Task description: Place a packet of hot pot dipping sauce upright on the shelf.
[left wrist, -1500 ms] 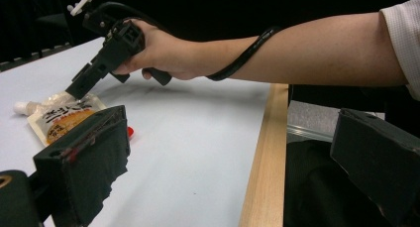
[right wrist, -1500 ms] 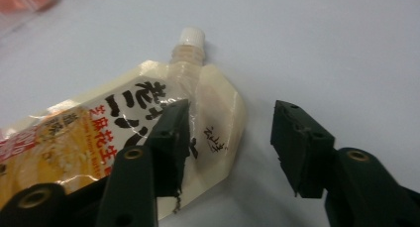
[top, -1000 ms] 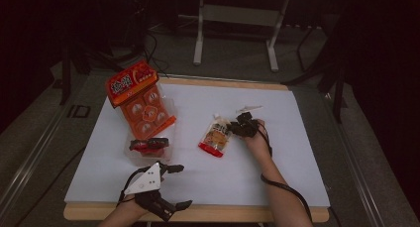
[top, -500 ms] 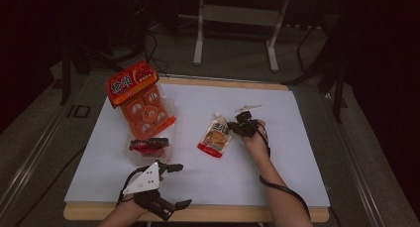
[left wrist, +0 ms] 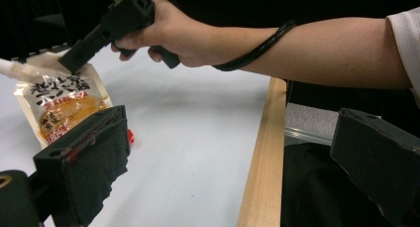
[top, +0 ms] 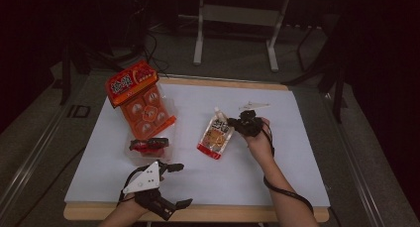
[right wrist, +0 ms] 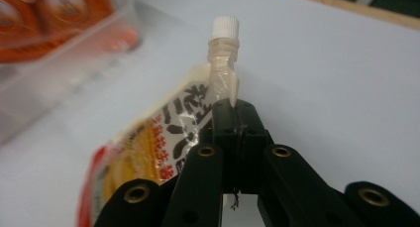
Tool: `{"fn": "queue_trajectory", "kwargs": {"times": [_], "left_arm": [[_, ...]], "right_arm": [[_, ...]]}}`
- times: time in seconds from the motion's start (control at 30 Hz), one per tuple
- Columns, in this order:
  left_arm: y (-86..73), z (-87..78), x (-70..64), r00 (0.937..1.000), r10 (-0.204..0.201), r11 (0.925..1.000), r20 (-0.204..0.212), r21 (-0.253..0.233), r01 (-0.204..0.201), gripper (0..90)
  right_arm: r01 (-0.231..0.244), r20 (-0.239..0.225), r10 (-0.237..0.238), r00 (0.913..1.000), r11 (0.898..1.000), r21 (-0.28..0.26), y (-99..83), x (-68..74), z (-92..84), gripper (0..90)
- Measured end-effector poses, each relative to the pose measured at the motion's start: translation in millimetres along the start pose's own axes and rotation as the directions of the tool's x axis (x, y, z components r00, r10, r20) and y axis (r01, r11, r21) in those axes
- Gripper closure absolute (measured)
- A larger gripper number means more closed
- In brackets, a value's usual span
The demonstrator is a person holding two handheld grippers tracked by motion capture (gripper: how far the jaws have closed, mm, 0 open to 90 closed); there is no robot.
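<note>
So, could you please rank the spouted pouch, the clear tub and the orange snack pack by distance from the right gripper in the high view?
1. Spouted pouch: clamped in the right gripper.
2. Clear tub: further left.
3. Orange snack pack: far left corner.

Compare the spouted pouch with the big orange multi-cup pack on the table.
The spouted pouch is one small soft bag with a white cap; the orange multi-cup pack is larger and holds several round cups under a card header. The pouch is clamped near its spout by the right gripper; the pack lies untouched at the table's far left. Both have orange printed packaging.
</note>
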State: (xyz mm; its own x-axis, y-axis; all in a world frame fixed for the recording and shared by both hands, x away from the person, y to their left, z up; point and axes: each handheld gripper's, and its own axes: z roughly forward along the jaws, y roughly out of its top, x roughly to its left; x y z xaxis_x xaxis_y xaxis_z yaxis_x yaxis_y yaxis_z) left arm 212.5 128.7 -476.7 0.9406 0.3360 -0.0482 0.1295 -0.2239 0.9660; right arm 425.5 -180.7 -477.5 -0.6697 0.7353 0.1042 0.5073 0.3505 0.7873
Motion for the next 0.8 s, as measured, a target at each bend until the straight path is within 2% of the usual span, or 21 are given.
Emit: {"fn": "queue_trajectory", "kwargs": {"times": [0.33,0.57,0.7,0.8], "left_arm": [[1.3,1.0,-0.7,1.0,0.002,0.9998,0.001,-0.02,-0.002,2.2],[4.2,-3.4,1.4,0.9999,0.002,0.9987,-0.014,-0.051,-0.003,2.4],[5.7,-4.8,0.3,0.9992,0.025,0.9985,-0.03,-0.047,-0.027,3.2],[7.0,-4.2,-0.2,0.9986,0.035,0.999,-0.04,-0.027,-0.036,3.3]], "right_arm": [[0.058,-0.077,-0.065,0.9949,0.995,-0.086,14.4,29.8,-25.5,90.0],[0.135,-0.123,-0.149,0.9811,0.984,-0.119,19.3,59.5,-39.1,90.0],[0.171,-0.129,-0.188,0.9737,0.977,-0.128,18.1,71.5,-45.2,90.0],[0.196,-0.131,-0.213,0.9683,0.972,-0.129,17.2,77.4,-49.7,90.0]]}}
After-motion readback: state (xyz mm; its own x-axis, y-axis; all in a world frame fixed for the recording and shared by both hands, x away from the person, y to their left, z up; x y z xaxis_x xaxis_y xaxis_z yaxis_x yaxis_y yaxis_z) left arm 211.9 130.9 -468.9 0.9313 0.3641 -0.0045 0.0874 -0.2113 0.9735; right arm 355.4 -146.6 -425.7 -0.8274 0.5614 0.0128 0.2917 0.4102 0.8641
